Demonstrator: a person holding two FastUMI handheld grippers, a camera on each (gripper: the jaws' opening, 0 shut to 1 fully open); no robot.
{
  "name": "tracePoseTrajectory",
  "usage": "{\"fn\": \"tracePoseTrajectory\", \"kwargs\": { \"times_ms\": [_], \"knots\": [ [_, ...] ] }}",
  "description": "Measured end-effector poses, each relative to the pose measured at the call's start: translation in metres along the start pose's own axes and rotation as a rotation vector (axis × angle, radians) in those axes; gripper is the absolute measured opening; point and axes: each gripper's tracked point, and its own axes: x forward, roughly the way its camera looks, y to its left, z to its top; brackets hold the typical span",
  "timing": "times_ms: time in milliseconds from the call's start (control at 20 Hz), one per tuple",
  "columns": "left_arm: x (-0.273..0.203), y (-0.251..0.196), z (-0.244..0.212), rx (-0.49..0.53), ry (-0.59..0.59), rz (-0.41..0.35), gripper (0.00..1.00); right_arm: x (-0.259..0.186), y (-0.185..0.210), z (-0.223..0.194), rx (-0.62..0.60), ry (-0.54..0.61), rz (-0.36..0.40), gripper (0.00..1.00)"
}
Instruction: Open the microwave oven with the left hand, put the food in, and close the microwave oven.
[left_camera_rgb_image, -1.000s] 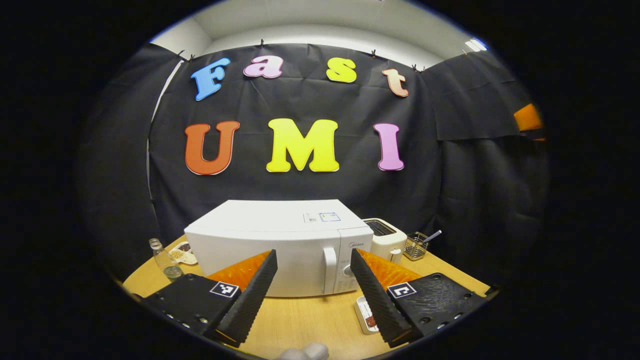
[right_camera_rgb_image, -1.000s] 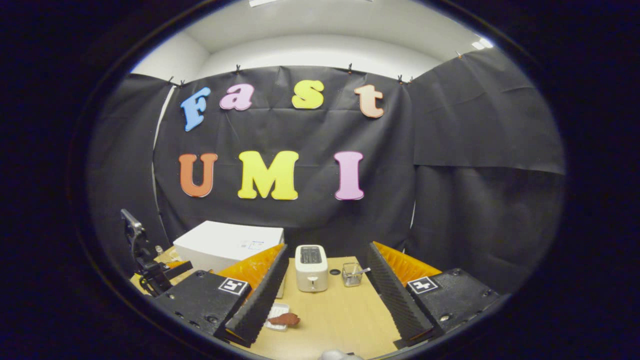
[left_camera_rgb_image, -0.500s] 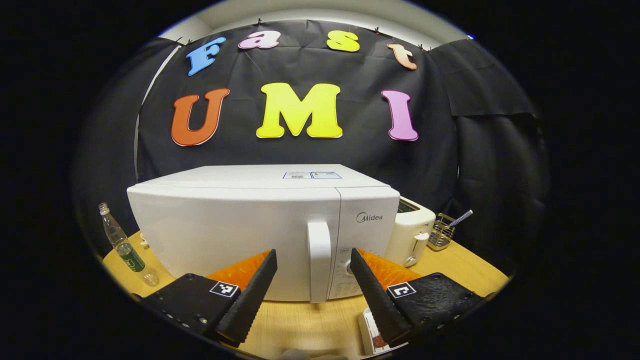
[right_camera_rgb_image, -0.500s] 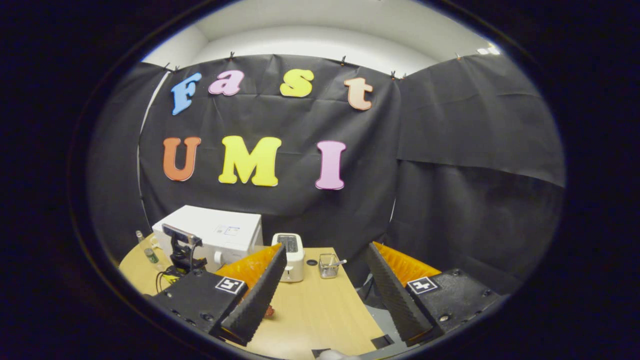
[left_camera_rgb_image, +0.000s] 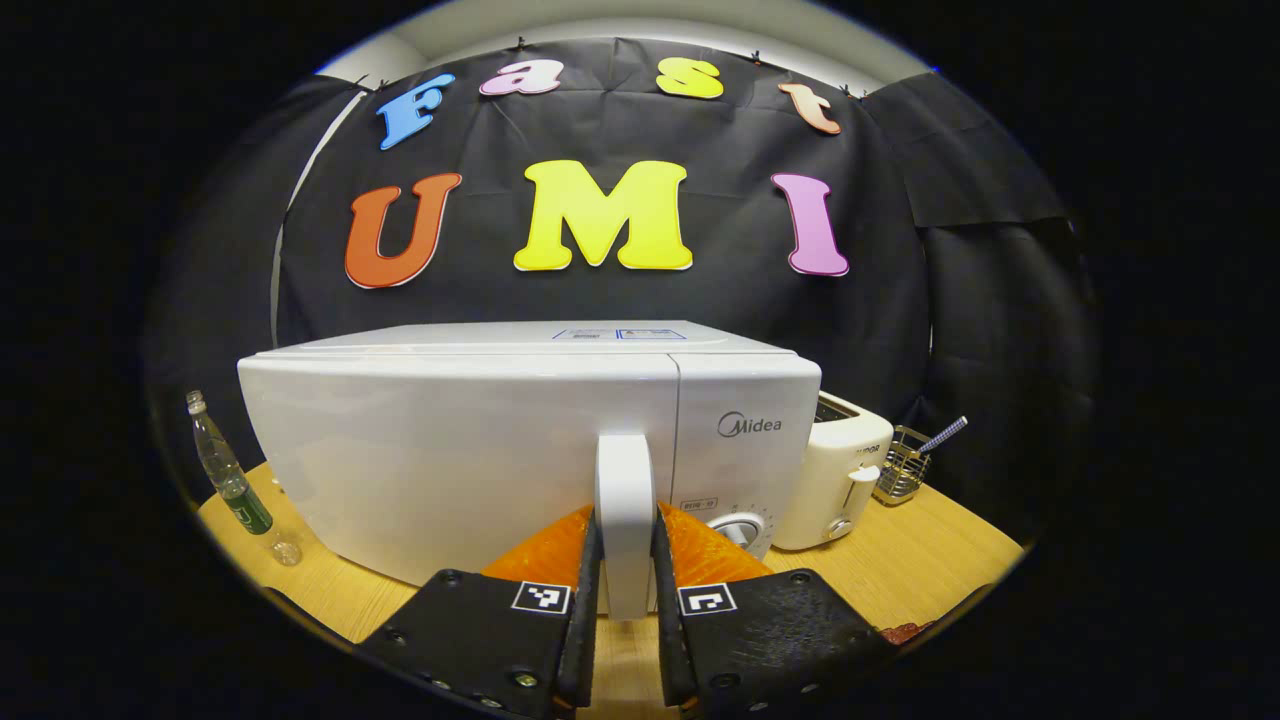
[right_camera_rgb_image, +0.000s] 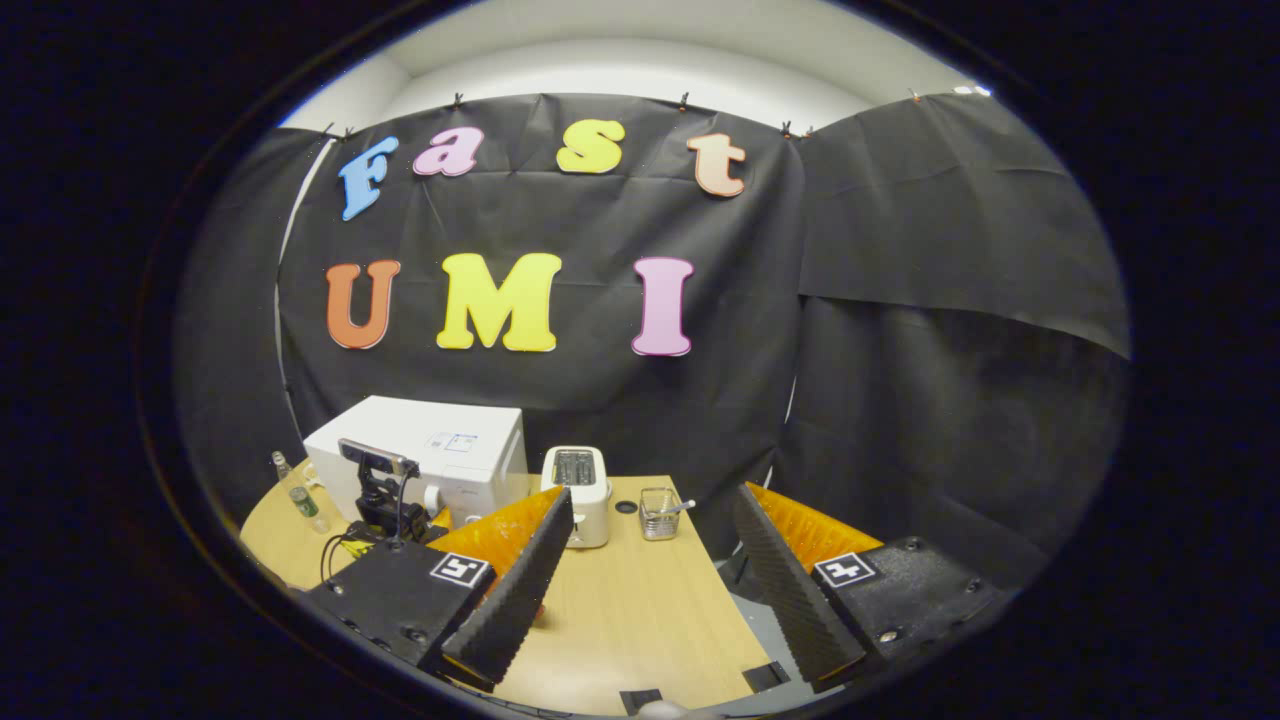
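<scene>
On the wooden table, the left gripper is clenched on the white microwave oven's vertical door handle.
Both fingers press the handle's sides; the door looks closed, the oven standing between a bottle and a toaster. Well apart, the right gripper hangs released above the table.

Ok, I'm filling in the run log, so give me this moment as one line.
step: grasp handle | left gripper: shut on microwave handle | microwave door: closed | right gripper: open, holding nothing
</scene>
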Motion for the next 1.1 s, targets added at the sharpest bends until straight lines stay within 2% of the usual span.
{"fn": "tracePoseTrajectory", "kwargs": {
  "times_ms": [150, 200, 250, 300, 450, 500, 650, 700, 750, 800, 850, 900, 1050, 1100],
  "knots": [
    [-0.004, 0.002, 0.000, 0.018, 0.003, 0.010, 0.16, 0.003, 0.002, -0.002, -0.002, 0.009, 0.007, 1.00],
    [-0.003, 0.004, 0.000, 0.024, 0.002, 0.013, 0.16, 0.004, 0.003, -0.001, -0.003, 0.010, 0.012, 1.00],
    [-0.004, 0.004, 0.000, 0.020, 0.007, 0.012, 0.12, 0.004, 0.004, -0.001, -0.007, 0.012, 0.016, 0.95],
    [-0.004, 0.004, 0.000, 0.012, 0.010, 0.016, 0.12, 0.004, 0.005, 0.000, -0.011, 0.011, 0.021, 1.00],
    [-0.005, 0.004, 0.000, 0.031, 0.012, 0.018, 0.11, 0.004, 0.008, 0.002, -0.032, 0.008, 0.032, 1.00],
    [-0.005, 0.003, -0.002, 0.034, 0.017, 0.014, 0.11, 0.004, 0.009, 0.005, -0.037, 0.004, 0.036, 0.95],
    [-0.007, 0.003, -0.003, 0.053, 0.028, -0.004, 0.11, 0.006, 0.017, 0.006, -0.035, -0.002, 0.061, 1.00],
    [-0.012, 0.003, -0.004, 0.040, 0.039, -0.003, 0.12, 0.007, 0.021, 0.007, -0.032, -0.001, 0.073, 1.00],
    [-0.024, 0.004, -0.005, 0.042, 0.031, 0.002, 0.11, 0.007, 0.023, 0.006, -0.031, 0.001, 0.079, 0.95],
    [-0.038, 0.006, -0.007, 0.066, 0.013, 0.003, 0.11, 0.008, 0.026, 0.005, -0.034, 0.004, 0.088, 1.00],
    [-0.048, 0.008, -0.009, 0.090, -0.001, 0.004, 0.11, 0.008, 0.031, 0.004, -0.035, 0.005, 0.101, 0.95],
    [-0.059, 0.011, -0.011, 0.103, 0.000, -0.001, 0.11, 0.007, 0.035, 0.005, -0.036, 0.004, 0.117, 1.00],
    [-0.092, 0.019, -0.019, 0.086, 0.037, -0.034, 0.11, 0.008, 0.049, 0.001, -0.044, 0.004, 0.153, 1.00],
    [-0.103, 0.022, -0.021, 0.090, 0.050, -0.043, 0.11, 0.008, 0.055, -0.001, -0.043, 0.006, 0.170, 0.95]
  ]
}}
